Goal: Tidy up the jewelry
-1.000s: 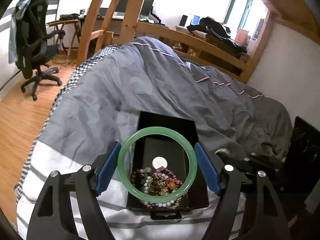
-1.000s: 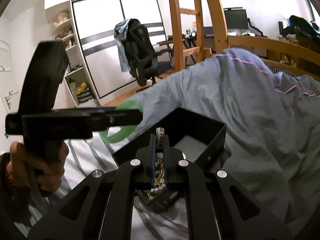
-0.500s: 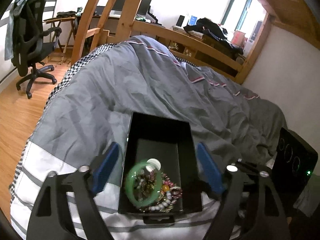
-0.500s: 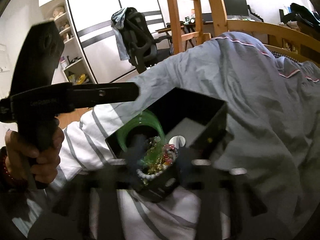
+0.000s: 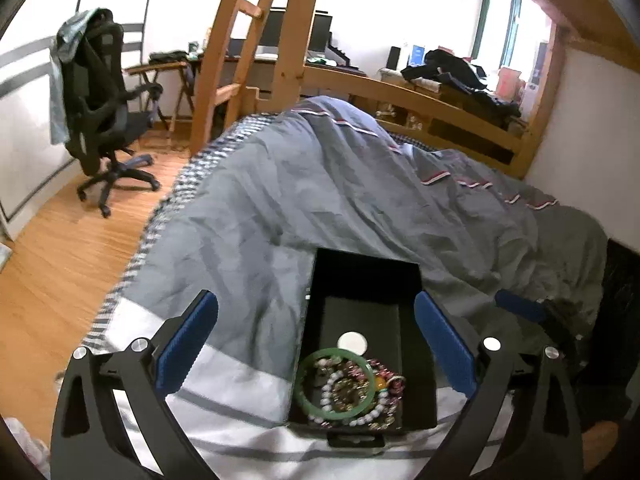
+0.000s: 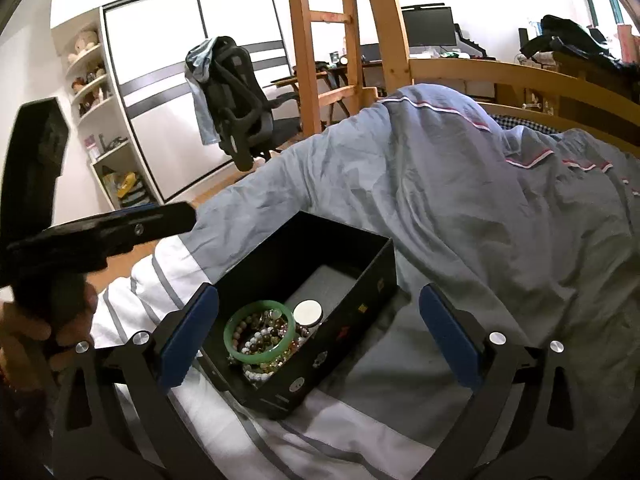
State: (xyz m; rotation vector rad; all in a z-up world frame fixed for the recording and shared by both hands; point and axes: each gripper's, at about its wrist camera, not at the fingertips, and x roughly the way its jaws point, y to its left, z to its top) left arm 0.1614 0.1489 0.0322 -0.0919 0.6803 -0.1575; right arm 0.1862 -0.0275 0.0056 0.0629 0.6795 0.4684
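A black open box [image 5: 366, 276] [image 6: 372, 276] sits on the bed. Inside lie a green jade bangle [image 5: 310, 402] [image 6: 260, 354], a heap of beaded bracelets [image 5: 360, 396] [image 6: 264, 336] and a round white disc [image 5: 352, 343] [image 6: 307, 312]. My left gripper [image 5: 316, 344] is open and empty, held above the box's near end; it also shows from the side in the right wrist view [image 6: 120, 228]. My right gripper [image 6: 318, 332] is open and empty, just above the box.
The box rests on a rumpled grey duvet [image 5: 320, 184] with a white striped band at the near edge. A wooden bunk ladder [image 5: 256, 40] and bed rail stand behind. A black office chair [image 5: 100, 100] is on the wood floor at left.
My left gripper let go of the green bangle, which dropped into the box onto the bracelets. My right gripper opened and released the bracelet it held. Both grippers pulled back a little.
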